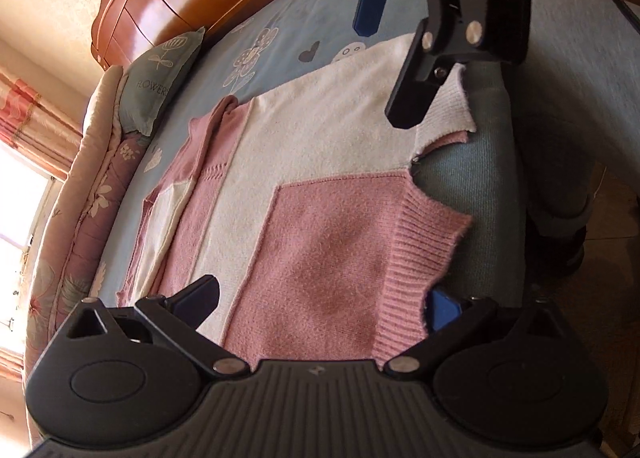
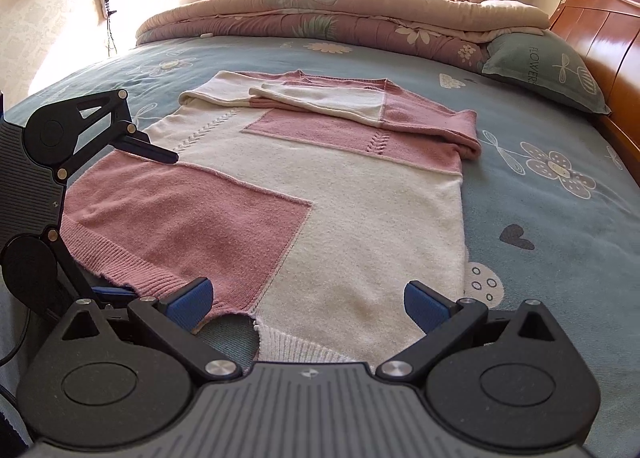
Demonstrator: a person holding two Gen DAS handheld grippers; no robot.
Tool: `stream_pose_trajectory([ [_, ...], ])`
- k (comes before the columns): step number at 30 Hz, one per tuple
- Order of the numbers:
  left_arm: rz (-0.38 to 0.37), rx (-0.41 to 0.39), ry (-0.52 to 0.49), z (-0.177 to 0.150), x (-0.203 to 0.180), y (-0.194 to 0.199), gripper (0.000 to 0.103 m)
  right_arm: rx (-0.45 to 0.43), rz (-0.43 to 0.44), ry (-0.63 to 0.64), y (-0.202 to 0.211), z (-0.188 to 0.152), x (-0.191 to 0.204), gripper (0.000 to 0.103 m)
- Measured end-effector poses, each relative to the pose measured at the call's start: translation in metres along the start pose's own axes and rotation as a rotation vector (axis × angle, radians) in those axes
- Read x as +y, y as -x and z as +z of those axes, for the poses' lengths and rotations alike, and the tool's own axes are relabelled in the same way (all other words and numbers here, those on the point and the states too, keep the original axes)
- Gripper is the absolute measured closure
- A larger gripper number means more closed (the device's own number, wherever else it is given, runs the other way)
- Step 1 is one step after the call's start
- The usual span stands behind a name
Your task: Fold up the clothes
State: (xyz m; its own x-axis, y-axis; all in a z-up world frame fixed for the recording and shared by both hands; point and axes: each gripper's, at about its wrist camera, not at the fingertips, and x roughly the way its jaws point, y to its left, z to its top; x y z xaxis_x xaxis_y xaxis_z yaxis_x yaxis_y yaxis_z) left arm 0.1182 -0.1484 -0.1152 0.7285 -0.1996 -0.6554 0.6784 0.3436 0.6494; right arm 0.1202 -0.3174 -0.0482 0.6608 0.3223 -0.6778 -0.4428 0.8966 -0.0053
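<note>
With both grippers spread wide at the hem and gripping nothing, each should close on one hem corner and lift evenly toward 12 o'clock. The sweater (image 2: 320, 186) lies flat on the bed (image 2: 560, 218), sleeves folded in. Left gripper (image 1: 320, 298) straddles pink ribbing; right gripper (image 2: 308, 298), white. Only the right view shows the collar end.

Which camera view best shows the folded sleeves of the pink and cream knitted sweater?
The right wrist view: the folded sleeves lie unobstructed across the pink and cream knitted sweater. The left wrist view shows them only edge-on at the far end.
</note>
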Motion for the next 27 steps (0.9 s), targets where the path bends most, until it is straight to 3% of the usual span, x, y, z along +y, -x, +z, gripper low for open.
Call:
stream_pose_trajectory([
  [3,0.004,-0.006,0.041,-0.001,0.010,0.003,0.000,0.004,0.009,0.020,0.003,-0.002,-0.001,0.000],
  [10,0.003,0.006,0.127,-0.005,0.026,0.000,0.000,0.048,0.068,0.213,-0.020,-0.002,0.034,0.000],
  [17,-0.028,0.016,0.184,-0.010,0.028,0.003,0.000,0.041,-0.053,0.421,-0.063,0.000,0.076,0.000],
  [23,-0.063,0.039,0.229,-0.022,0.020,0.000,0.001,-0.039,-0.159,0.508,-0.059,0.002,0.084,0.000],
  [27,-0.050,0.040,0.273,-0.023,0.021,-0.005,0.000,-0.069,-0.174,0.522,-0.053,0.003,0.084,0.000],
])
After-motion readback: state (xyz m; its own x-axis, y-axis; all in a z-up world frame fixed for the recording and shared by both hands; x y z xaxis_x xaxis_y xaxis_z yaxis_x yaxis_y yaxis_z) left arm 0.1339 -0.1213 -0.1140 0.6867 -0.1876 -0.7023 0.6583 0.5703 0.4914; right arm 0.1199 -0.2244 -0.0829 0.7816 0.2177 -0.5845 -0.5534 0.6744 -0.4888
